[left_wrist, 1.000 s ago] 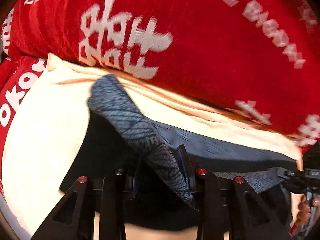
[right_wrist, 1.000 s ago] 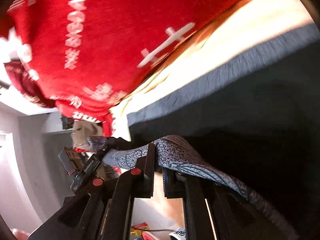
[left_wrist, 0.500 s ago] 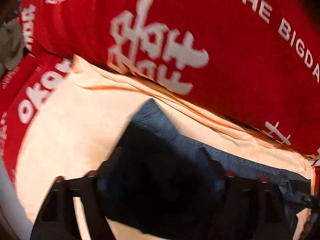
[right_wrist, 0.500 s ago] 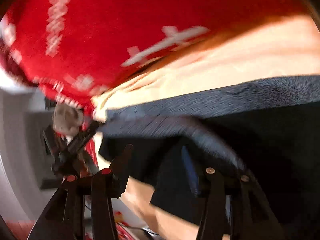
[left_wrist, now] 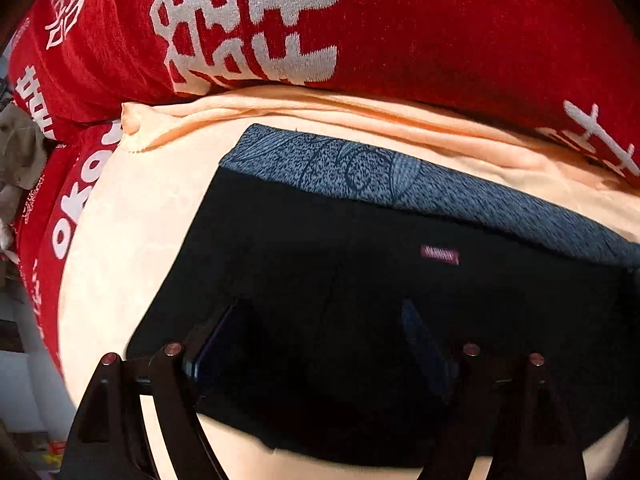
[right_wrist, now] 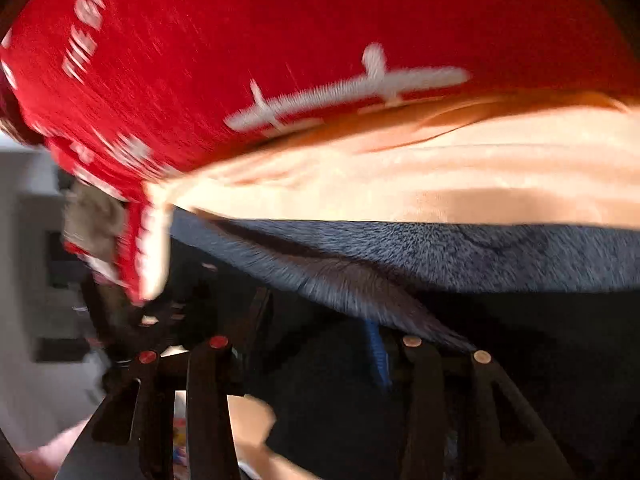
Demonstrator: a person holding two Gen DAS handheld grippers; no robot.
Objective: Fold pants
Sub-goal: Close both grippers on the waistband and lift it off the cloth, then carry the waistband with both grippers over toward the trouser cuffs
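Note:
Black pants point(left_wrist: 320, 240) with a blue-grey patterned waistband point(left_wrist: 360, 172) and a small red label point(left_wrist: 439, 255) lie flat on a peach sheet point(left_wrist: 140, 220). My left gripper point(left_wrist: 322, 312) hovers over the black cloth, pointing steeply down. Its jaws are opening and the pads press on nothing. In the blurred right wrist view the waistband point(right_wrist: 480, 256) runs across the middle, with one fold reaching toward the right finger. My right gripper point(right_wrist: 316, 316) stands open over the dark pants point(right_wrist: 520, 340). Its jaws are closing, with cloth lying between the fingers but not gripped.
A red blanket point(left_wrist: 440, 40) with white lettering is bunched along the far edge of the sheet and also appears as the blanket point(right_wrist: 240, 40) in the right view. A grey soft toy point(left_wrist: 20, 148) sits at the far left. The sheet's edge point(right_wrist: 156, 240) drops off to a room at the left.
Both grippers were shut on the waistband a second ago and have let go. The waistband has dropped and now lies flat on the sheet. Both jaws stand apart.

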